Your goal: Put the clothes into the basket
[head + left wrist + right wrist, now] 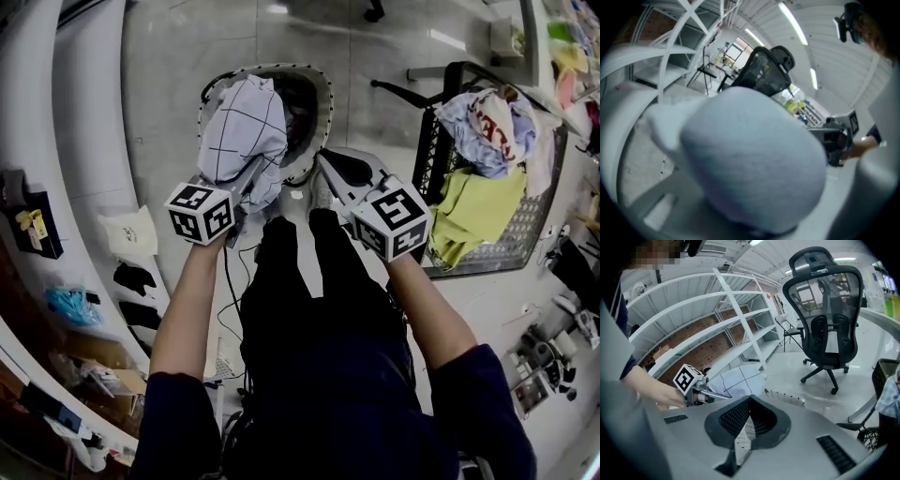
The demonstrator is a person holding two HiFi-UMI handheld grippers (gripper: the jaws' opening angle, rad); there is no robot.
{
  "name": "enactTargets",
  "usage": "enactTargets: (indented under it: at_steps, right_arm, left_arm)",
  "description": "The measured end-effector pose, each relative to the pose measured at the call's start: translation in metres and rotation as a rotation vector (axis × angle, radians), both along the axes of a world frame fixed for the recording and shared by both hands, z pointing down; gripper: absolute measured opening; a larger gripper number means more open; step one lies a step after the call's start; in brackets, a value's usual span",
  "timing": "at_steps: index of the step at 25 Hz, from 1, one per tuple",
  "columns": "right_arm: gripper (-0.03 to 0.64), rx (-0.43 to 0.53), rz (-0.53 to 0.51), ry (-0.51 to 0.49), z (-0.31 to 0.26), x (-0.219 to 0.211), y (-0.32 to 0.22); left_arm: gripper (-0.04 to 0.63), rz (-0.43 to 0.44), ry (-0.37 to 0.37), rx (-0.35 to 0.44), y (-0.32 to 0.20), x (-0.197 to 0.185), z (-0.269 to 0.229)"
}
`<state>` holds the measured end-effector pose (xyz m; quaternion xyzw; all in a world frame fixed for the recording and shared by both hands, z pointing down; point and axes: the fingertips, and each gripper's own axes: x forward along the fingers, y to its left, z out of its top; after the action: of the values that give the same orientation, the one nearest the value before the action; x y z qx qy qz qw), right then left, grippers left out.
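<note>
Ahead of the left tongs [248, 187], which are clamped on it, the checked shirt [242, 127] hangs over the basket [324, 94], evidently so that release drops it inside, while the right tongs [328, 161], pressed together and empty, sit just beside its rim.

The basket [325, 94] stands on the floor [187, 56] straight ahead of the person, with the shelves [56, 122] to its left and a crate [525, 239] well apart to its right. A garment [246, 127], in the left tool [246, 186], hangs over the basket's left half and covers its left rim. The right tool [326, 161] is just right of the left one, its tip at the basket's near right rim. The person's legs stand between the two tools, on the near side of the basket. Clothes [483, 131] lie heaped in the crate. A chair [827, 310] stands on the floor beyond the basket.
</note>
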<state>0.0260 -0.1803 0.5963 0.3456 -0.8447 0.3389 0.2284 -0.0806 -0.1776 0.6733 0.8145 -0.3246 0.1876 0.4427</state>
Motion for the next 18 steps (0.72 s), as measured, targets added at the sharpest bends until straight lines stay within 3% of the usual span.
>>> enactTargets:
  at_steps: [13,14,16,18]
  right_arm:
    - [0.008,-0.046,0.018,0.018,0.025,0.024,0.001]
    - [0.008,-0.047,0.02,0.019,0.026,0.026,0.0]
    - [0.006,-0.047,0.021,0.015,0.029,0.027,-0.001]
    - [0.008,-0.05,0.02,0.009,0.03,0.027,-0.001]
  left_arm:
    - [0.144,0.129,-0.244,-0.105,-0.013,0.023,0.106]
    - [0.17,0.137,-0.249,-0.121,-0.013,0.025,0.114]
    - [0.317,0.151,-0.258,-0.155,-0.011,0.029,0.124]
    - [0.348,0.157,-0.275,-0.163,-0.011,0.03,0.127]
